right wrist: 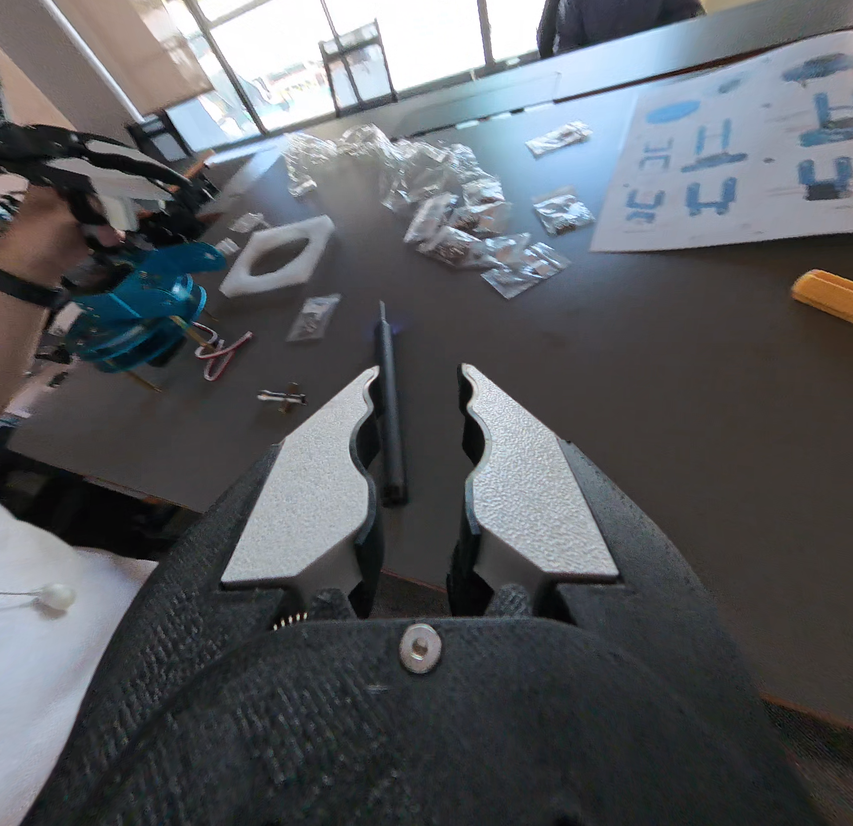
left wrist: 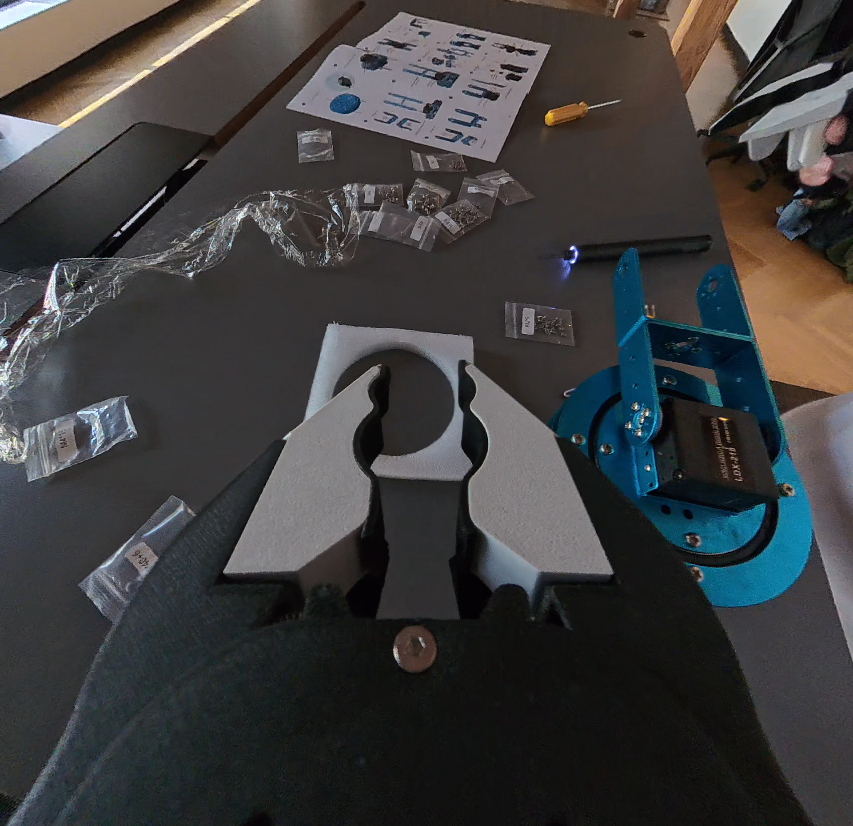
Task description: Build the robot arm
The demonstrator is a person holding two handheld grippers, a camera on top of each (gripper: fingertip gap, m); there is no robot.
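My left gripper [left wrist: 421,371] is open and empty above a white foam square with a round hole [left wrist: 400,342] on the dark table [left wrist: 231,365]. To its right stands a blue metal turntable with brackets and a black servo [left wrist: 683,439]. My right gripper [right wrist: 417,371] is open and empty, low over the table. A black electric screwdriver [right wrist: 390,416] lies between its fingers, close to the left one. In the right wrist view the blue assembly [right wrist: 138,296] and the foam square [right wrist: 279,257] sit at the left. The lit screwdriver also shows in the left wrist view [left wrist: 641,249].
Several small clear bags of screws [left wrist: 429,208] and crumpled plastic wrap [left wrist: 207,245] lie mid-table. A printed instruction sheet [left wrist: 424,83] and a yellow-handled screwdriver [left wrist: 567,113] lie at the far end. Loose bags [left wrist: 76,434] sit at the left, a small metal part [right wrist: 282,397] near the table edge. Spacing between my two grippers at the tips: around 40 cm.
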